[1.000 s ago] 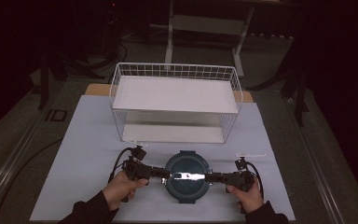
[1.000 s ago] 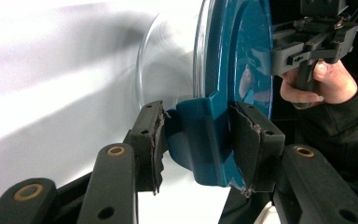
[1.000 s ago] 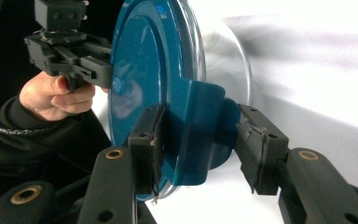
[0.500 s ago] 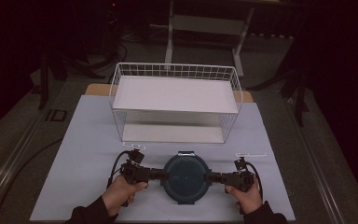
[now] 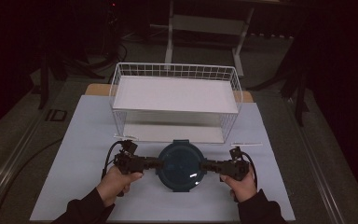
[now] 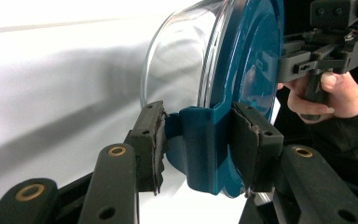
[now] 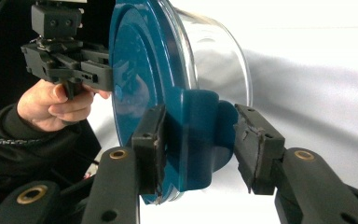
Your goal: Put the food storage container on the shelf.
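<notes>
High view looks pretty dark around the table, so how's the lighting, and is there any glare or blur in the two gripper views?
High view: surroundings nearly black, the table evenly lit, a small glint on the teal lid. Left gripper view: sharp on the lid's latch, the white surface behind washed out and soft. Right gripper view: reflections on the glossy lid, the far hand slightly soft.

White-topped rectangular bench [image 5: 88,140], white wire-mesh basket [image 5: 175,100] at its far half, round clear container with teal lid [image 5: 180,165] near front edge
</notes>
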Demonstrator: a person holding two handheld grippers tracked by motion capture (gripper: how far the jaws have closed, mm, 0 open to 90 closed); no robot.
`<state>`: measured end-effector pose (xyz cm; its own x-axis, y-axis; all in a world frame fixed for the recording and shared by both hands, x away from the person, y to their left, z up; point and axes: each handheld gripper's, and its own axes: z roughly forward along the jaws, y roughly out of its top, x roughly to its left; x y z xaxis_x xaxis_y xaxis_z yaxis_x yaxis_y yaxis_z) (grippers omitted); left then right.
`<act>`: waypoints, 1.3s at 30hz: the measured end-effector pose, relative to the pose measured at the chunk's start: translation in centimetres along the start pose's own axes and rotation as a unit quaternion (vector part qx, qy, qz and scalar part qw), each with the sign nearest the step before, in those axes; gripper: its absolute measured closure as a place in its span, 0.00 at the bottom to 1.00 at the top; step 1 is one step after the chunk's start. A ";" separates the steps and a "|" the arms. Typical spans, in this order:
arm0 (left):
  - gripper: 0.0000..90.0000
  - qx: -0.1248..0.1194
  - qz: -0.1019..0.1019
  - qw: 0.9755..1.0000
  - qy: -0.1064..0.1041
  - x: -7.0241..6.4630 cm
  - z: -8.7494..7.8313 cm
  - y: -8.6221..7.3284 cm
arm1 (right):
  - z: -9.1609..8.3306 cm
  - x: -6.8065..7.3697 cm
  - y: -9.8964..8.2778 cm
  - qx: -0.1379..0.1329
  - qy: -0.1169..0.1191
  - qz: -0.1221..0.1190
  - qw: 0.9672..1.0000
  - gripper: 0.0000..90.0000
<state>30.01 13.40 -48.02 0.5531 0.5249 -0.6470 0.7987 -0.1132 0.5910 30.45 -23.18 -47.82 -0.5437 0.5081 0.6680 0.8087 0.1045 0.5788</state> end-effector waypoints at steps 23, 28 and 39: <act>0.63 -0.063 0.044 0.997 0.028 3.8 1.4 4.7 | 2.2 -3.7 6.1 -0.046 -0.013 -0.046 0.998 0.62; 0.63 -0.079 0.047 0.995 0.034 4.8 2.1 4.8 | 2.9 -4.6 6.6 -0.055 -0.025 -0.055 0.997 0.62; 0.63 -0.077 0.038 0.995 0.051 6.2 3.3 5.7 | 4.0 -6.1 6.6 -0.063 -0.057 -0.046 0.995 0.61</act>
<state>38.80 13.25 -50.20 0.5773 0.6032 -0.5504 0.7053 -0.0287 0.7083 40.04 -22.16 -49.95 -0.5789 0.5959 0.5565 0.7187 0.0506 0.6934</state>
